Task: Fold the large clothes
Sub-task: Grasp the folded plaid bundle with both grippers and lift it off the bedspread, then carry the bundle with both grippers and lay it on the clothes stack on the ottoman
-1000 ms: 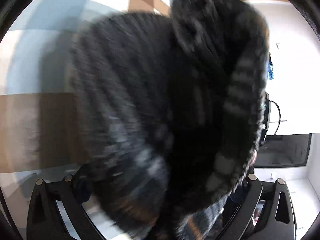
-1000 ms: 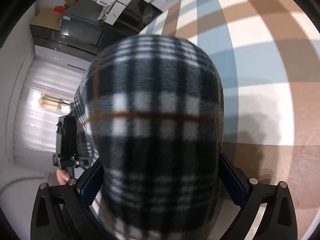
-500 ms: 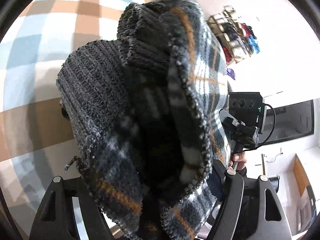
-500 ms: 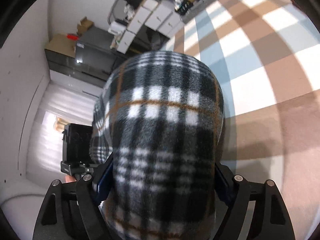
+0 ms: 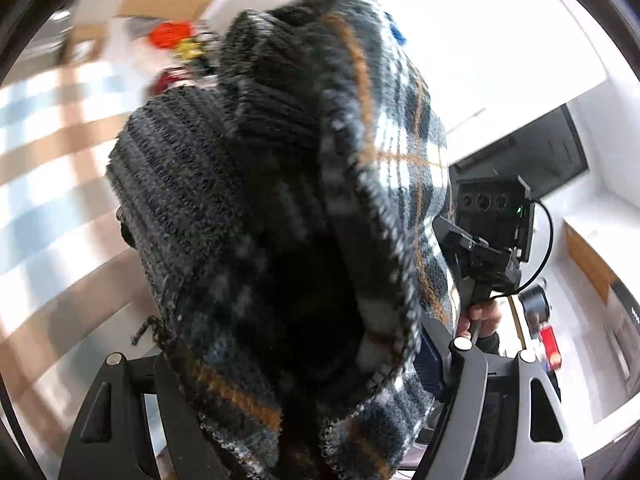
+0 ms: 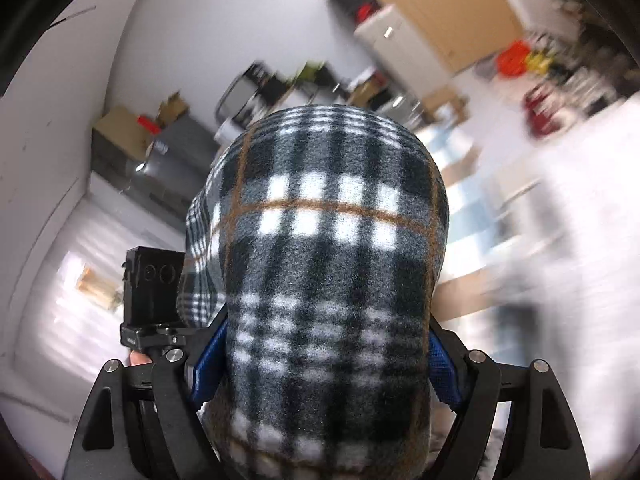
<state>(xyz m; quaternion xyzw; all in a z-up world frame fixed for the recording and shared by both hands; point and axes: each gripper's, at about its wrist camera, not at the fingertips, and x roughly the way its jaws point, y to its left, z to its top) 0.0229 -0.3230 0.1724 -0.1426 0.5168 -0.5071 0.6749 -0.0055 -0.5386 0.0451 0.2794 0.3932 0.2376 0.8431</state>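
A thick plaid fleece garment (image 5: pixel 288 240), black, white and grey with orange lines and a dark ribbed knit edge, fills both views. My left gripper (image 5: pixel 304 420) is shut on a bunched fold of it, held up in the air. My right gripper (image 6: pixel 324 380) is shut on another fold of the same garment (image 6: pixel 332 280), which bulges up between its blue-padded fingers (image 6: pixel 206 360). The other gripper's body shows in the left wrist view (image 5: pixel 492 232) and in the right wrist view (image 6: pixel 150 300). The rest of the garment is hidden below the frames.
A blue, brown and white checked surface (image 5: pixel 52 168) lies to the left in the left wrist view and blurred at the right in the right wrist view (image 6: pixel 500 216). Cabinets, boxes and shelves (image 6: pixel 140 148) line white walls. A dark screen (image 5: pixel 532 156) hangs at right.
Both grippers have lifted and tilted upward with the garment still gripped. The checked surface has slid out of view and the room's walls and furniture now show.
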